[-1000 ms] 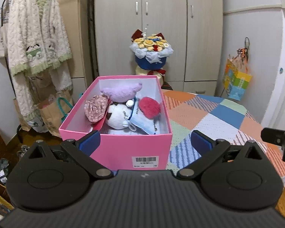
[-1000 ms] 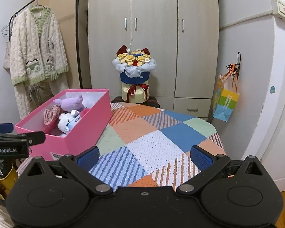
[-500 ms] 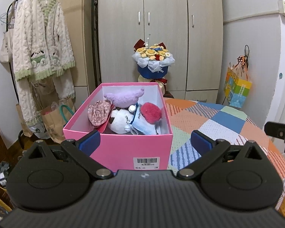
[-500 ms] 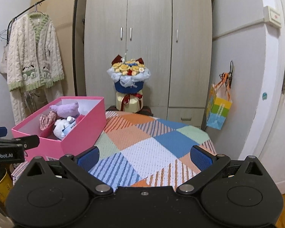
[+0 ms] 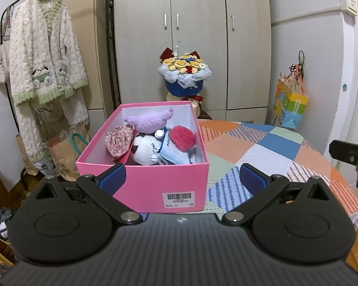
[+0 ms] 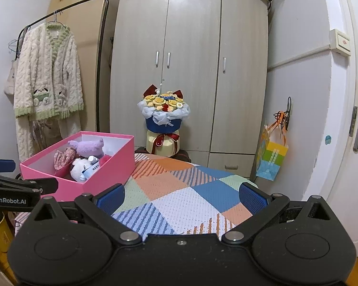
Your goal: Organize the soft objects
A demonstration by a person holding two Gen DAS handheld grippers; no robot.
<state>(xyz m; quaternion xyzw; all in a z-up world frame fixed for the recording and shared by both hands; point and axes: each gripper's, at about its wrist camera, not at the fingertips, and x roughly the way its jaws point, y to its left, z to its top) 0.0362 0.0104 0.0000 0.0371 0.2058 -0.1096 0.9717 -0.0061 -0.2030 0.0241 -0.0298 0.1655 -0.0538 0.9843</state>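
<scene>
A pink box stands on the left part of a patchwork-covered table. Inside lie a purple plush, a white plush, a red fluffy ball, a floral pouch and a blue face mask. My left gripper is open, held back from the box's near wall, nothing between its fingers. My right gripper is open above the table's near edge, to the right of the box, and holds nothing.
A flower bouquet stands behind the table before a grey wardrobe. A cream cardigan hangs on a rack at left, paper bags below it. A colourful gift bag hangs at right, near a white door.
Both grippers have pulled back and tilted upward, so box and table sit lower and smaller in view. Both stay open and empty; the box contents have not moved.
</scene>
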